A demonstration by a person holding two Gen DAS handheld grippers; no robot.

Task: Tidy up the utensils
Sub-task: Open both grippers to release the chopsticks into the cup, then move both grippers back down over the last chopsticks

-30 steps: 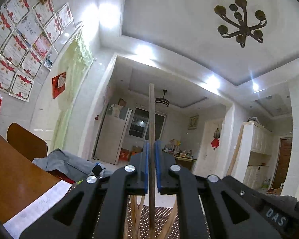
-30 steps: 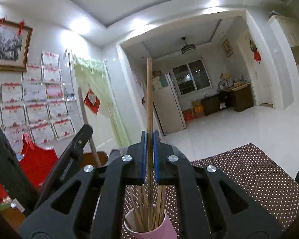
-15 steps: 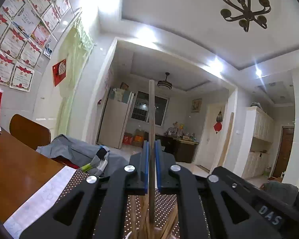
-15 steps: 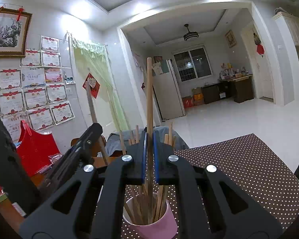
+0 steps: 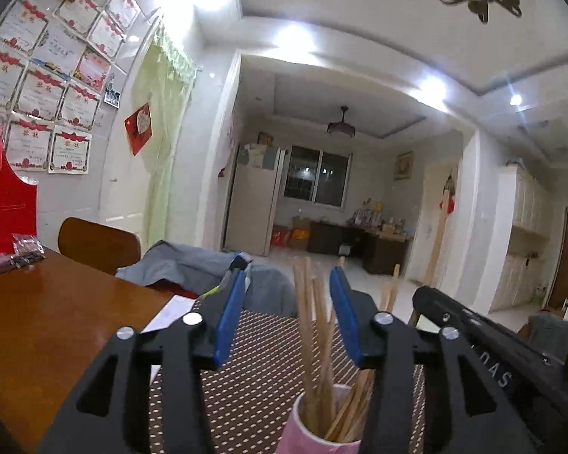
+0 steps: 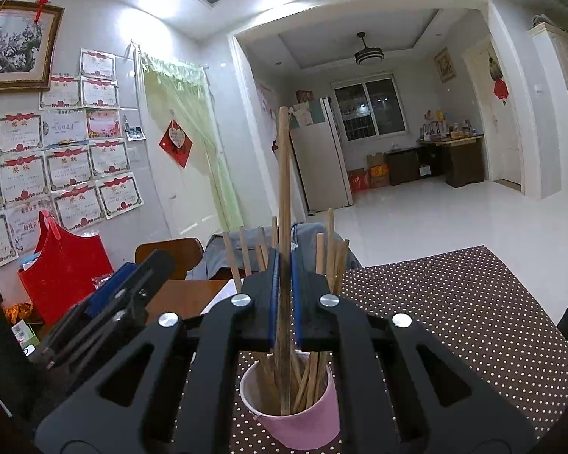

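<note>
While left gripper (image 5: 286, 316) jaws are opening above pink cup (image 6: 295, 412), right gripper (image 6: 283, 295) clamps a chopstick (image 6: 284, 189); next, release it into cup.

White tiled floor (image 6: 416, 223); certificate-covered wall (image 6: 56, 159); dark window (image 6: 371, 108); fridge (image 6: 322, 159); bright ceiling spotlights (image 5: 291, 38).

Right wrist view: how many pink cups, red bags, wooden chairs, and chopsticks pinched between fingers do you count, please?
Pink cup: 1
Red bag: 1
Wooden chair: 1
Chopstick pinched between the right gripper fingers: 1
Total: 4
</note>
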